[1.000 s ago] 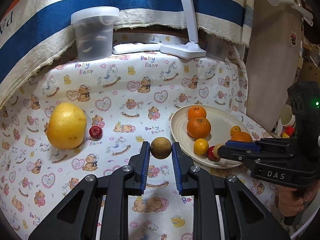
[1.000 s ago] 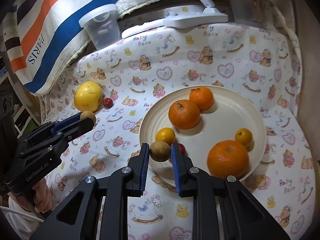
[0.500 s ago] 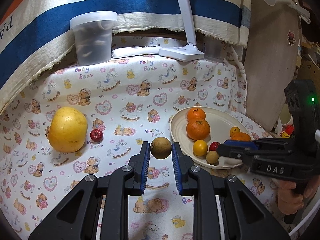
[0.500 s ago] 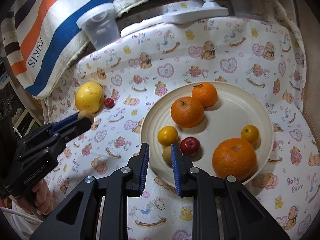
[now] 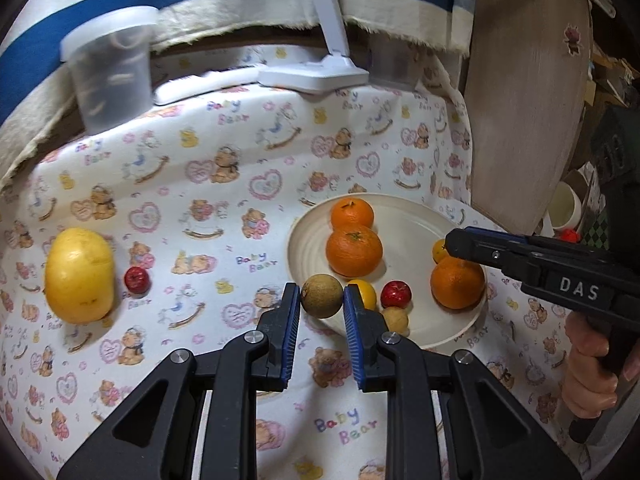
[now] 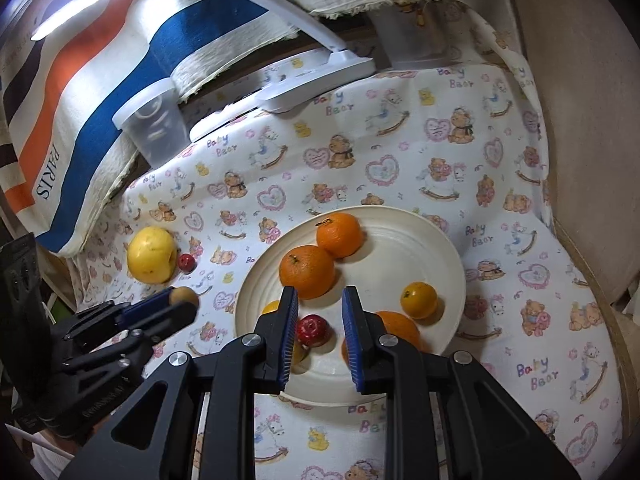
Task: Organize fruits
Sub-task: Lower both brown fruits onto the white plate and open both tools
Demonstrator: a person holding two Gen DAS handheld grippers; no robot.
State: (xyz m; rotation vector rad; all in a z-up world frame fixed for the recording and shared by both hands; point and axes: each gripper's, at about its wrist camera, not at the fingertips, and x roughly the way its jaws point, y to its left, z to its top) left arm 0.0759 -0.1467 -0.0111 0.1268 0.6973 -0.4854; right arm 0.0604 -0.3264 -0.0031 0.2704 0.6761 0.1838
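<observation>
My left gripper [image 5: 322, 289] is shut on a round brown fruit [image 5: 322, 298], held just over the near left rim of the cream plate [image 5: 416, 216]. On the plate lie three oranges [image 5: 354, 252], two small yellow fruits [image 5: 362, 290], a small red fruit [image 5: 396, 294] and a tan one [image 5: 396, 319]. My right gripper [image 6: 320, 292] hovers above the plate [image 6: 400, 248], shut to a narrow gap with nothing between its pads. The red fruit [image 6: 314, 330] lies below it. Left on the cloth sit a big yellow fruit [image 5: 79, 276] and a small red one [image 5: 137, 279].
A lidded clear tub [image 5: 110, 84] and a white lamp base [image 5: 316, 74] stand at the back under a striped cloth. A wooden board [image 5: 524, 100] leans at the right edge. A person's hand [image 5: 588, 368] grips the right tool.
The right gripper dropped its tan fruit onto the plate and drew up and back. The left gripper carried the brown fruit rightwards to the plate's rim.
</observation>
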